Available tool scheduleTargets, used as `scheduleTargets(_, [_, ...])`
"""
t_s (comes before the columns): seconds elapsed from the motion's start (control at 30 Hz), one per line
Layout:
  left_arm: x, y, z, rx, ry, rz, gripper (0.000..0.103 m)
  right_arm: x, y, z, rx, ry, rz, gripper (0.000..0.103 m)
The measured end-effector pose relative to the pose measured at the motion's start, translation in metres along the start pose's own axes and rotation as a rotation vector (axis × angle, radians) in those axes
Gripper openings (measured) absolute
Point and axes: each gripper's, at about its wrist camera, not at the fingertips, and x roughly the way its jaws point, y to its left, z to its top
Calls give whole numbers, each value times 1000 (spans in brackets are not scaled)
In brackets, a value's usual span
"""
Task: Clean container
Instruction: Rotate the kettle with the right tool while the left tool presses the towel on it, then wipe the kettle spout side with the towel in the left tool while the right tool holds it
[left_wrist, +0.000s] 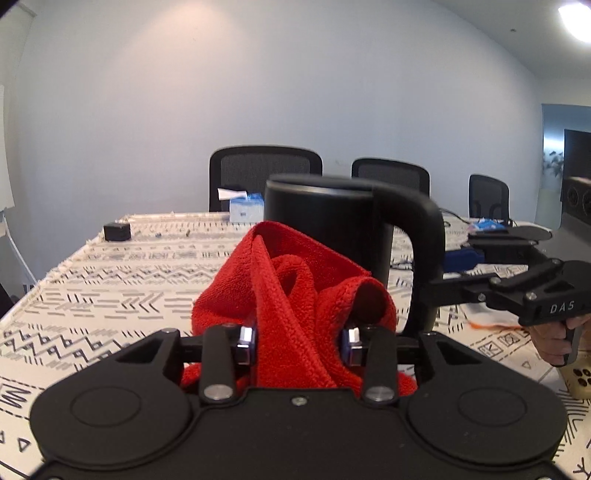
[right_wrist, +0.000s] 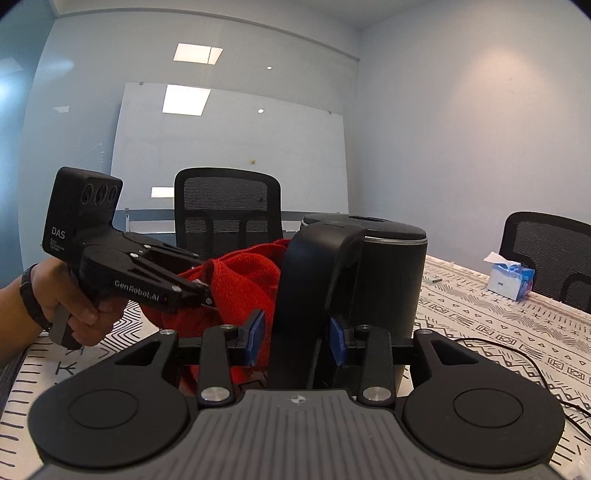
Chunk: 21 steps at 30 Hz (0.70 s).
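A black electric kettle (left_wrist: 325, 218) with a thick curved handle (left_wrist: 424, 254) stands on the patterned tablecloth. My left gripper (left_wrist: 299, 339) is shut on a bunched red cloth (left_wrist: 291, 288), which is pressed against the kettle's side. My right gripper (right_wrist: 297, 338) is shut on the kettle's handle (right_wrist: 314, 280), with its blue pads (right_wrist: 256, 336) on either side of it. In the right wrist view the kettle body (right_wrist: 391, 273) rises behind the handle, and the left gripper (right_wrist: 203, 291) holds the red cloth (right_wrist: 240, 288) at the kettle's left. The right gripper also shows in the left wrist view (left_wrist: 436, 291).
The tablecloth (left_wrist: 110, 295) covers a long table. A tissue box (left_wrist: 245, 208) and a small black box (left_wrist: 117, 231) sit at the far edge. A black cable (right_wrist: 517, 354) runs right of the kettle. Office chairs (left_wrist: 264, 170) stand around the table. A whiteboard (right_wrist: 229, 155) hangs on the wall.
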Motion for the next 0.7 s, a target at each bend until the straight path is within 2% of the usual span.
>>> scheduleTargets(0.03, [-4,1,1,-1,-11,-3,40,-2,1,-1,-8,11,-5,27])
scheduleTargets(0.2, [-28,3,1,3,-60,3,40,8,19,-2,-17,5,-32,25])
scheduleTargets(0.47, [-87,9,6,20,-157,124,40,91,80,28,-21,11,36,23])
scheduleTargets(0.57, [-102,8,8,11,-172,132,40,85,80,36,-31,-1,59,26])
scheduleTargets(0.63, [-110,4,9,5,-181,114,40,64,71,33,-61,-38,87,42])
scheduleTargets(0.67, [-112,-1,9,7,-187,98,40,51,62,31,-68,-60,92,63])
scheduleTargets(0.7, [-113,-5,9,10,-192,89,40,36,52,28,-69,-89,93,78])
